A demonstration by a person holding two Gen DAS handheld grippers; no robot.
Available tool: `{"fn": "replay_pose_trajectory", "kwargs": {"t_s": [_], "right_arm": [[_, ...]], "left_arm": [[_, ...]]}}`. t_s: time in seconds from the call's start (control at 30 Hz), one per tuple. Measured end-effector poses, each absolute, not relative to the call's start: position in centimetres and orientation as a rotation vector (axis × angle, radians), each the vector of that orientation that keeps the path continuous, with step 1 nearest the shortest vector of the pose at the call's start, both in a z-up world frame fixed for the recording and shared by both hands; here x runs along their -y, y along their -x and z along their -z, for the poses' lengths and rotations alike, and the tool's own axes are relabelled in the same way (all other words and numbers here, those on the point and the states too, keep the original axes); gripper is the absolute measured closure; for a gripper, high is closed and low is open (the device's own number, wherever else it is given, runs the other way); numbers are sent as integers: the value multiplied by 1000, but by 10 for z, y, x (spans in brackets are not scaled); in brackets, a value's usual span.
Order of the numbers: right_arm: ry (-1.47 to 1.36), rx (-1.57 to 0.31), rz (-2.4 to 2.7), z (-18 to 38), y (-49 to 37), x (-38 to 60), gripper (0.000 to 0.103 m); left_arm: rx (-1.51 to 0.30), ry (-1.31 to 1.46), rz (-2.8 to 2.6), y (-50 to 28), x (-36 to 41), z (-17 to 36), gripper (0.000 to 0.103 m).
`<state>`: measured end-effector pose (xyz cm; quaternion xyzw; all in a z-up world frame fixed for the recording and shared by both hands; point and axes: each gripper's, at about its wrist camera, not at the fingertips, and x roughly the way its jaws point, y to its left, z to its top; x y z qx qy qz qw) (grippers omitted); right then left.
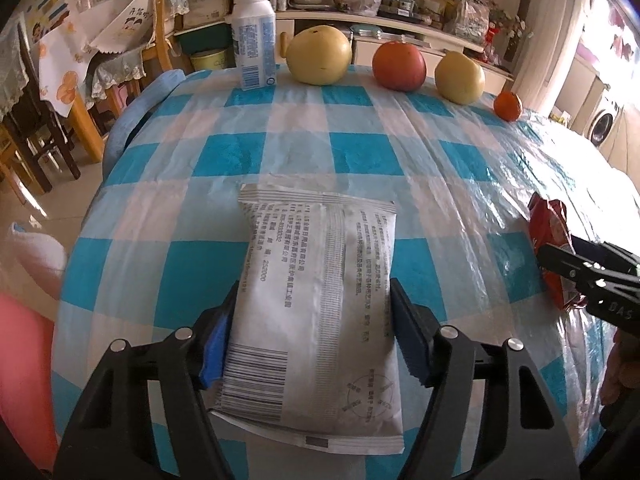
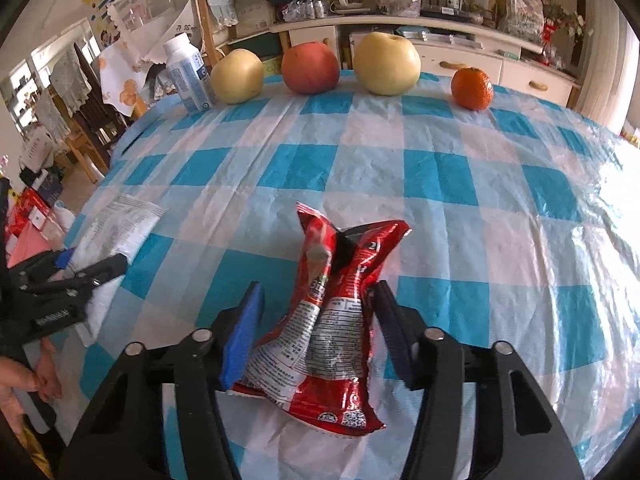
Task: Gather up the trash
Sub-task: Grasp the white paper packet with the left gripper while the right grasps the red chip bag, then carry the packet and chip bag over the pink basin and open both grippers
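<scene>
A white printed wipes packet (image 1: 316,300) lies on the blue-and-white checked tablecloth (image 1: 360,152). My left gripper (image 1: 312,300) straddles it, with a blue pad touching each side of the packet. The packet also shows at the left in the right wrist view (image 2: 116,228). A crumpled red snack wrapper (image 2: 332,320) lies between the fingers of my right gripper (image 2: 318,304); the right pad touches it and a gap remains at the left pad. The wrapper (image 1: 552,240) and my right gripper (image 1: 572,264) show at the right edge of the left wrist view.
Along the table's far edge stand a white bottle (image 1: 255,36), a yellow pear (image 1: 320,56), a red apple (image 1: 399,66), a second pear (image 1: 460,78) and an orange (image 1: 508,106). Chairs (image 1: 44,120) and a cluttered sideboard (image 1: 400,12) lie beyond.
</scene>
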<state>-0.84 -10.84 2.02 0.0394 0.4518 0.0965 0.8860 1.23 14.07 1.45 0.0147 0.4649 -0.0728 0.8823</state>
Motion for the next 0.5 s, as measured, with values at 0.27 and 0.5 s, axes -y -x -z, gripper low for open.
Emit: {"fn": "replay_pose_trajectory", "kwargs": {"t_s": [0.27,0.5], "right_arm": [[-75,-905,-201,-20,12,111,62],[-80,-869,-187,-21,15,109,64]], "left_arm": [[-939,35,156,-5,-156,-24,33],[-901,59,147,5,-170,-37,33]]}}
